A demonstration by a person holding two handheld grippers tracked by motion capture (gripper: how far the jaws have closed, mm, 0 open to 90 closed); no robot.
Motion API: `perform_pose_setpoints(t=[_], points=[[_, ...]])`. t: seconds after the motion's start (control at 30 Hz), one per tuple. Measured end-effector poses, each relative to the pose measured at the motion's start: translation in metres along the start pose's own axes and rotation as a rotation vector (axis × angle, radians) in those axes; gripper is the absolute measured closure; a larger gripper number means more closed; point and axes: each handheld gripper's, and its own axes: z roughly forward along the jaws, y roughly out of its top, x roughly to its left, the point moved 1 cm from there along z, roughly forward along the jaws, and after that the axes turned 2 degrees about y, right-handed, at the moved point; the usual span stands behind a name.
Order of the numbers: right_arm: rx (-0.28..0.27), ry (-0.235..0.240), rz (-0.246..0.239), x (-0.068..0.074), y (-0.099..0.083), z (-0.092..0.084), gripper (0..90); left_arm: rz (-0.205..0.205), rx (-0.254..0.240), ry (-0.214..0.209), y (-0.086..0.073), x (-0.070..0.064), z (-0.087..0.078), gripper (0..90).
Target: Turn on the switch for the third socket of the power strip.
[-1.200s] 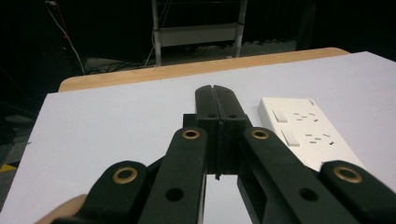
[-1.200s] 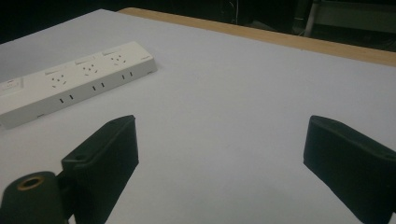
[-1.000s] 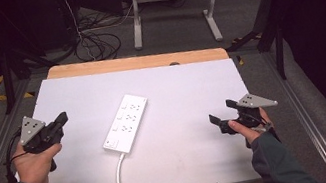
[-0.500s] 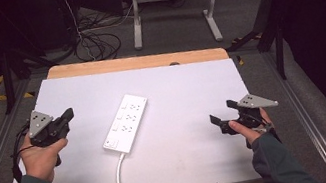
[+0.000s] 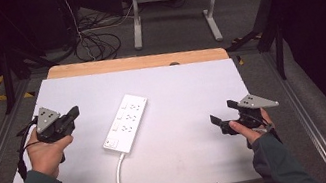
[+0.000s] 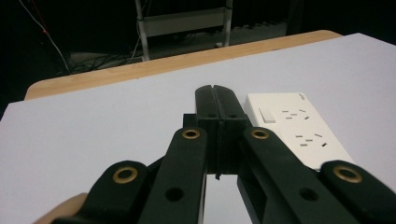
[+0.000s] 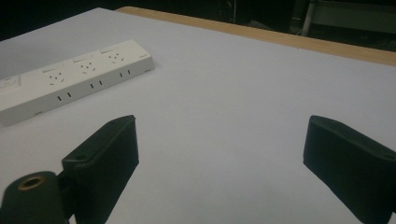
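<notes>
Dark floor and tangled cables lie behind our white counter (image 5: 175, 84). From the high view, a white power strip (image 5: 126, 122) lies on the counter's middle, between our two tools and apart from both. Our left tool (image 5: 73, 115) is near the left edge, our right tool (image 5: 222, 117) near the right edge.

Along our left tool (image 6: 215, 95), the two black jaws are pressed together on nothing, with the strip (image 6: 299, 128) just beside them.

Along our right tool (image 7: 222, 140), the jaws stand wide apart over bare counter, and the strip (image 7: 74, 79) lies farther off.
</notes>
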Motion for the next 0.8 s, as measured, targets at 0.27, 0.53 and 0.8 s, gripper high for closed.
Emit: perform_pose_setpoints(t=[0.27, 0.53, 0.8], points=[[0.0, -0.004, 0.005, 0.0, -0.001, -0.001, 10.7, 0.018, 0.016, -0.015, 0.001, -0.003, 0.006, 90.0], [-0.002, -0.005, 0.001, 0.0, -0.001, -0.002, 10.7, 0.035, 0.024, -0.04, 0.006, -0.01, 0.016, 90.0], [0.001, -0.005, 0.002, 0.0, -0.001, -0.002, 10.7, 0.05, 0.033, -0.05, 0.008, -0.014, 0.023, 90.0]])
